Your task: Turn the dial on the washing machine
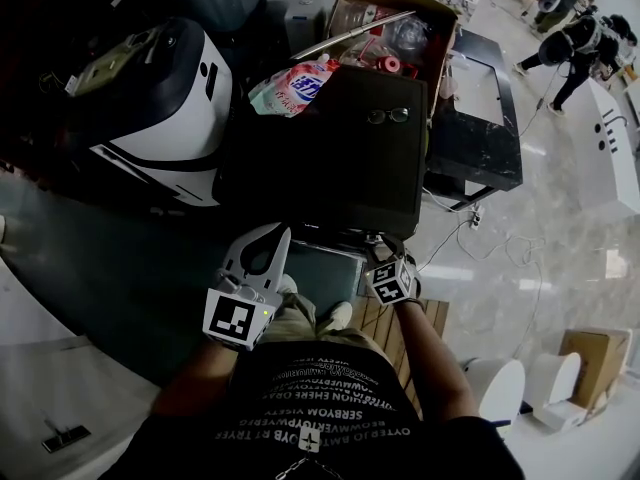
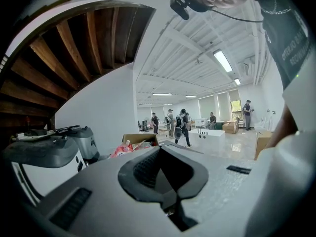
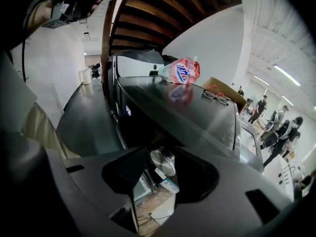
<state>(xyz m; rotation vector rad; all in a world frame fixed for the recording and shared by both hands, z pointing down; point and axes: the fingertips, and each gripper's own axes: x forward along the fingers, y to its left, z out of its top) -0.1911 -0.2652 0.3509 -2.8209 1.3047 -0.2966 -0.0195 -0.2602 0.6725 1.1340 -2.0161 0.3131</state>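
Note:
The dark washing machine stands right in front of me, its flat top stretching away in the right gripper view. My right gripper reaches in under the machine's front edge. Its jaws close on the round silver dial, which fills the gap between them. In the head view the dial is hidden. My white left gripper is held up at the machine's near left corner, away from it. Its jaws are shut with nothing between them.
A pair of glasses and a pink detergent pouch lie on the machine's top. A white and black appliance stands to the left, a full cardboard box behind, a low black table to the right. People stand far right.

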